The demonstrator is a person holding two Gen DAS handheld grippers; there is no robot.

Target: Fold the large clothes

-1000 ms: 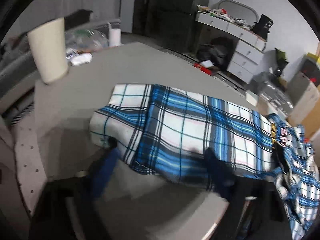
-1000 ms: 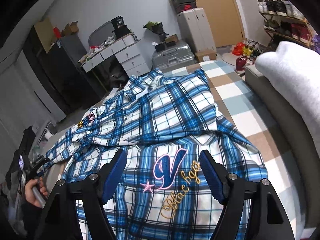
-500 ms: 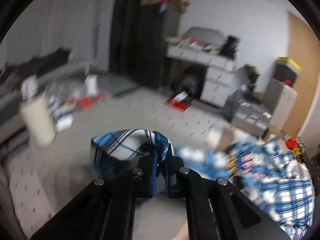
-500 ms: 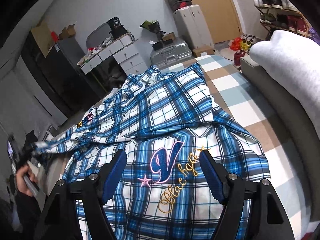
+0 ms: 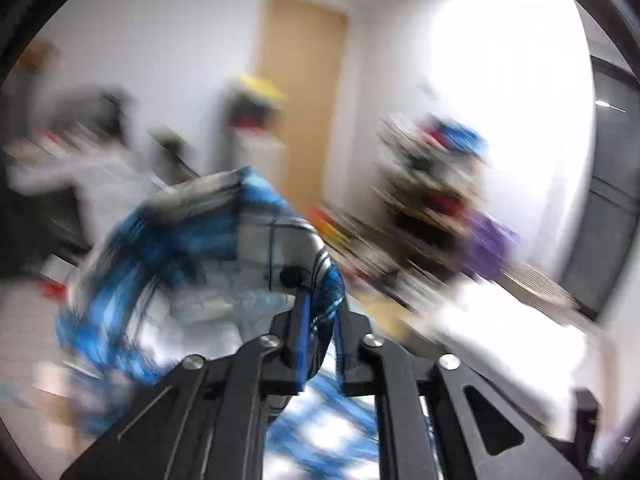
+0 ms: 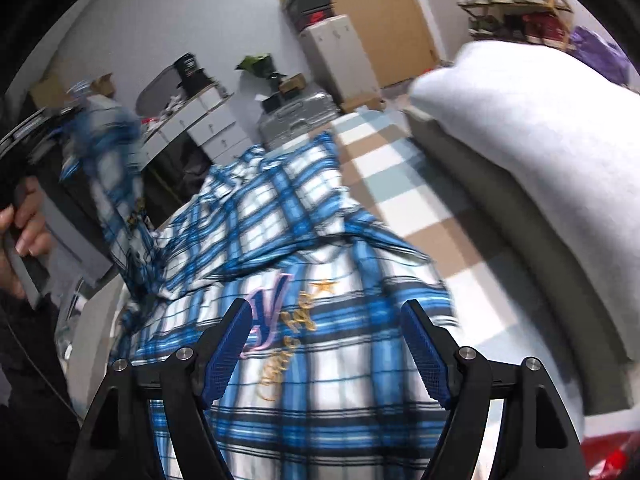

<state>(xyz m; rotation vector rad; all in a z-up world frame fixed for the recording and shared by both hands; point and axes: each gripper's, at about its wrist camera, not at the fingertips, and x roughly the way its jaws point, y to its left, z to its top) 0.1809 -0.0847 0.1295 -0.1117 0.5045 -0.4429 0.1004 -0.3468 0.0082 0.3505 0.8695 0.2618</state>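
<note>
A blue and white plaid shirt (image 6: 300, 216) lies spread on the bed, its embroidered "V" logo facing up. My left gripper (image 5: 320, 308) holds the shirt's sleeve (image 5: 200, 248) raised in the air. Plaid cloth fills the narrow gap between its pads, and the jaws are opening a little. This view is heavily blurred. In the right wrist view the lifted sleeve (image 6: 108, 168) hangs at the far left, above a person's hand (image 6: 28, 224). My right gripper (image 6: 326, 312) hovers open over the logo, with nothing between its fingers.
A white blanket (image 6: 540, 140) lies on a grey padded edge (image 6: 500, 240) to the right of the shirt. The checked bedspread (image 6: 400, 184) shows beyond it. A suitcase (image 6: 296, 116), white drawers (image 6: 216, 128) and a wooden door (image 5: 304, 100) stand behind.
My left gripper closed on the sleeve end, lifted it off the grey surface and swung it up towards the shirt's body. My right gripper drifted slightly over the logo, still open.
</note>
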